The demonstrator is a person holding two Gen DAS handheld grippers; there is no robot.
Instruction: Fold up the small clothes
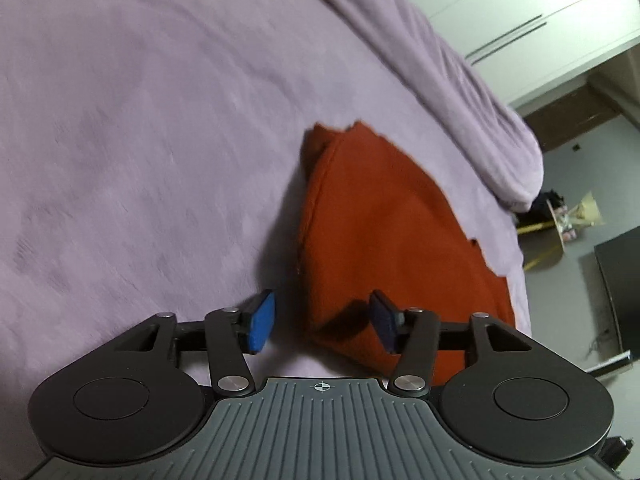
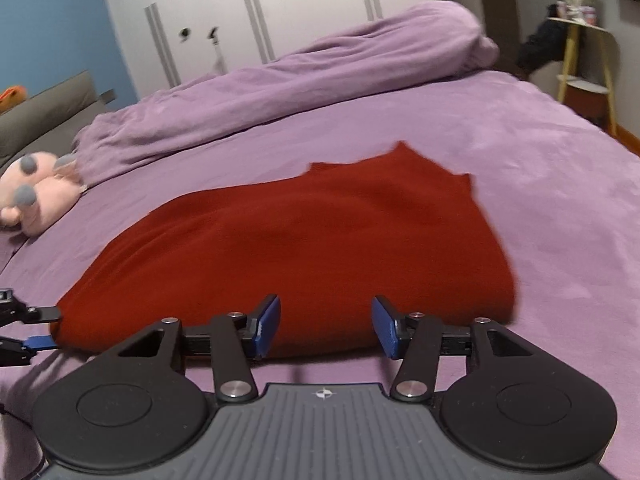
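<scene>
We are in a home bedroom. We work over a wide bed (image 2: 540, 168) covered with a purple sheet, and a rumpled purple duvet (image 2: 304, 76) lies bunched along its far side. A pink plush toy (image 2: 36, 196) rests near the grey padded headboard (image 2: 44, 108), against a blue wall (image 2: 56, 20). Behind the bed we see tall white wardrobe doors (image 2: 304, 4) with long vertical handles. In one corner stands a small yellow-legged side table (image 2: 584, 60) carrying small items we cannot make out. From the left wrist view, a dark flat screen (image 1: 620, 280) stands against a grey wall beyond the bed's edge.
</scene>
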